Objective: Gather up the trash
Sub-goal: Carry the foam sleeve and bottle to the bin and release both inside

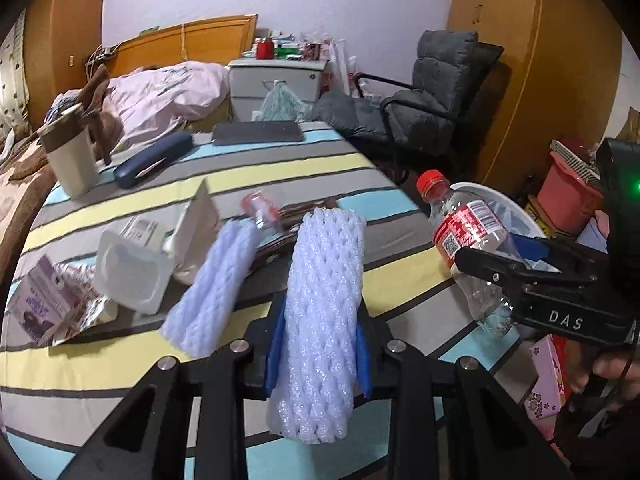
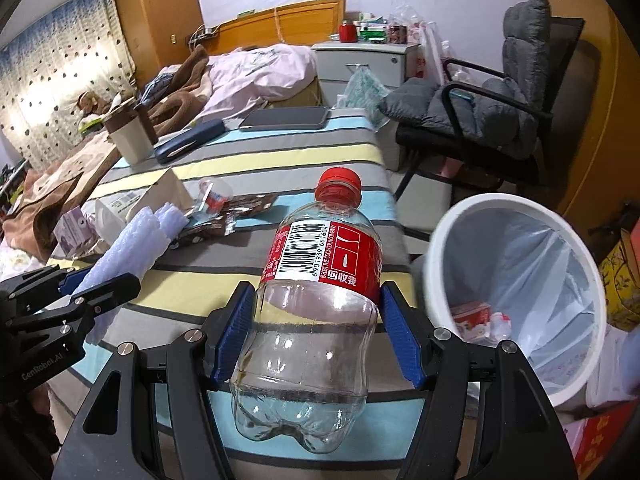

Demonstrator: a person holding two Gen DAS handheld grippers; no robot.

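Between the blue pads of the left gripper [image 1: 320, 344] sits a white foam net [image 1: 324, 320], squeezed tight in nearly closed jaws and lifted clear of the striped table [image 1: 280, 160]. A second foam net [image 1: 212, 292] hangs just beside it on the left; whether it is joined to the first cannot be told. The right gripper [image 2: 316, 336] has its jaws wide around an empty clear bottle [image 2: 312, 320] with a red label and red cap, pads pressing on both its sides, the cap pointing away from the hand. The bottle is held over the table's right edge, near a white bin [image 2: 516, 292] lined with a plastic bag, some trash already inside. On the table beyond lie a plastic tub [image 1: 128, 272], a purple carton [image 1: 40, 304], a small cup [image 2: 214, 196] and brown wrappers [image 2: 232, 216].
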